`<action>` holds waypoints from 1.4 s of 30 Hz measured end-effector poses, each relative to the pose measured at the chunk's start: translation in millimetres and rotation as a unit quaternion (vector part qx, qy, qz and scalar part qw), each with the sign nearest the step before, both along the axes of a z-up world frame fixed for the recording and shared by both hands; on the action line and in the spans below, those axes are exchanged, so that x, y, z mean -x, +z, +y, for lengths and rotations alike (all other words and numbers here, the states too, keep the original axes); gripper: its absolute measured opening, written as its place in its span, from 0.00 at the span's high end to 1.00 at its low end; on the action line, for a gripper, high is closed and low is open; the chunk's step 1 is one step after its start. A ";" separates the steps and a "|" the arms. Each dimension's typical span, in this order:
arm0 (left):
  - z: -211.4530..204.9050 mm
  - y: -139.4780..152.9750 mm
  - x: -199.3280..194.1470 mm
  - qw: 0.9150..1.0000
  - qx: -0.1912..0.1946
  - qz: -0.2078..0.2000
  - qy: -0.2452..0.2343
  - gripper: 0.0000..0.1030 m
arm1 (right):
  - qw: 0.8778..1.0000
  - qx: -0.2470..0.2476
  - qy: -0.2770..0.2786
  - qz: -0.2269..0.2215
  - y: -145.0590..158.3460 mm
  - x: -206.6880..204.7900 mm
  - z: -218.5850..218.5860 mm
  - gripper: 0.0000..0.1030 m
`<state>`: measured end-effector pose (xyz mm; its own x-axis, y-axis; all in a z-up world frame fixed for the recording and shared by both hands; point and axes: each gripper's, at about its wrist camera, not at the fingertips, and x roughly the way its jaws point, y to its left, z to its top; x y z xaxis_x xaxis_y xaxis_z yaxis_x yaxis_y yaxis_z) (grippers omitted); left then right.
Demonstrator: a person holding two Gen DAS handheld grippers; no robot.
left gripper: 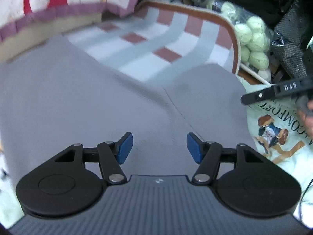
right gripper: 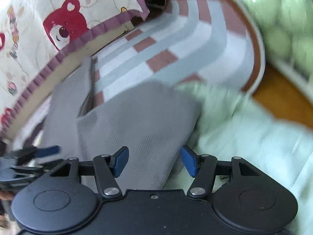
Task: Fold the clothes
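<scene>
Left gripper (left gripper: 159, 148): black linkage arms, silver pivot screws, round black discs at 7 and 5 o'clock, blue pads (left gripper: 125, 148), ribbed grey housing at 6 o'clock. Right gripper (right gripper: 154, 161): same black links, blue pads (right gripper: 121, 161), smooth black housing. White "DAS" lettering on its side.

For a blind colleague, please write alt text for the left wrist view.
The left tool, open and empty, hovers over a flat grey garment on a checked blanket. The right tool enters at right, above a printed white T-shirt.
</scene>
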<state>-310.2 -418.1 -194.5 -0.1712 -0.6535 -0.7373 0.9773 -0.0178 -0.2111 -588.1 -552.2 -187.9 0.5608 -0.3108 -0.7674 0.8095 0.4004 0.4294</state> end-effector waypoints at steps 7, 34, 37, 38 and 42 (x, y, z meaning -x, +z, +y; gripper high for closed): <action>-6.2 -14.0 13.9 0.997 -0.034 -0.027 0.064 0.41 | 0.999 0.047 0.009 -0.027 -31.7 -34.7 6.8 0.31; -1.7 -22.3 83.1 0.998 -0.029 -0.034 0.047 0.41 | 0.979 0.074 -0.061 -0.182 -47.7 -16.1 3.1 0.85; -3.1 -17.9 83.7 0.998 -0.032 -0.040 0.036 0.41 | 0.981 0.102 -0.044 -0.160 -33.3 -20.1 3.6 0.85; -2.6 -15.5 81.7 0.998 -0.032 -0.030 0.039 0.41 | 0.981 0.112 -0.038 -0.153 -28.5 -21.4 3.8 0.85; 3.8 -19.7 78.7 0.998 -0.031 0.036 0.041 0.40 | 0.983 0.112 -0.036 -0.143 -28.2 -21.1 5.4 0.85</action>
<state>-388.9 -414.3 -214.2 -0.1724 -0.6215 -0.7642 0.9572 0.0776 -0.2790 -567.0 -546.9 -216.1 0.7137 -0.5007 -0.4899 0.6985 0.4565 0.5511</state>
